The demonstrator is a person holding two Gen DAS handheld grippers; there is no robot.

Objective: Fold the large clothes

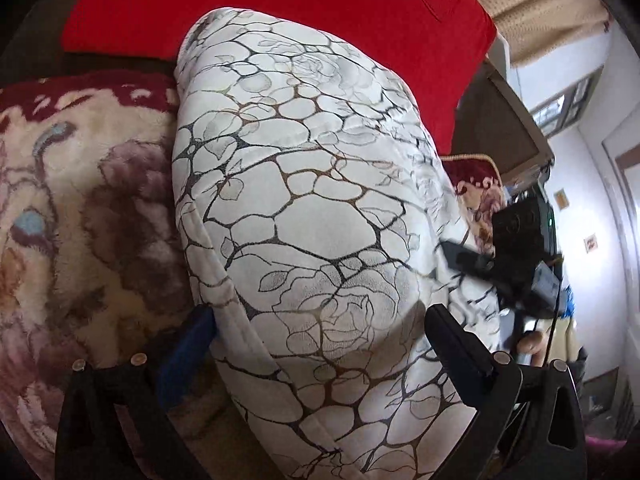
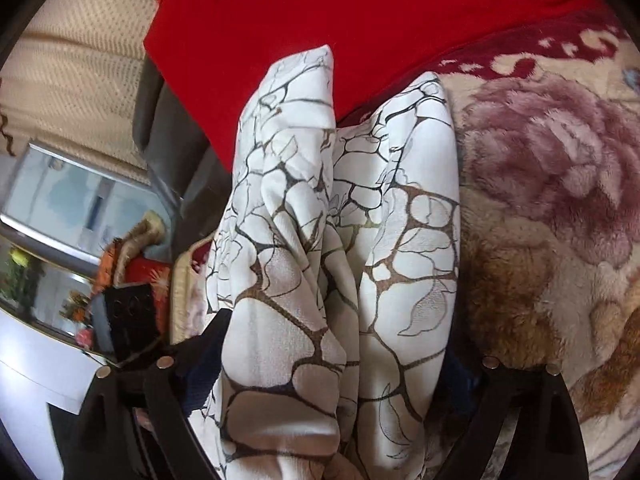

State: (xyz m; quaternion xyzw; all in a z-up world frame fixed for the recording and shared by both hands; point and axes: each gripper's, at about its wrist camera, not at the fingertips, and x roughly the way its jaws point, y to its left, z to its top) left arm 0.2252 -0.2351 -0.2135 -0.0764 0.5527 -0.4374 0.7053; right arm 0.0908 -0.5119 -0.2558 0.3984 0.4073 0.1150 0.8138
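A large white garment (image 1: pixel 304 216) with a dark crackle and rose print is folded over and bulges toward the camera in the left wrist view. My left gripper (image 1: pixel 320 332) has a finger on each side of a thick fold and is shut on it. In the right wrist view the same garment (image 2: pixel 320 240) hangs bunched in vertical folds. My right gripper (image 2: pixel 328 364) is shut on that bunch, its fingers pressing from both sides. The right gripper (image 1: pixel 472 260) also shows at the garment's right edge in the left wrist view.
A plush floral blanket (image 1: pixel 80 220) (image 2: pixel 552 220) covers the surface under the garment. A red cloth (image 1: pixel 280 4) (image 2: pixel 360 20) lies behind it. A beige curtain (image 2: pixel 80 60), a window (image 2: pixel 76 196) and a white wall (image 1: pixel 600 168) lie at the sides.
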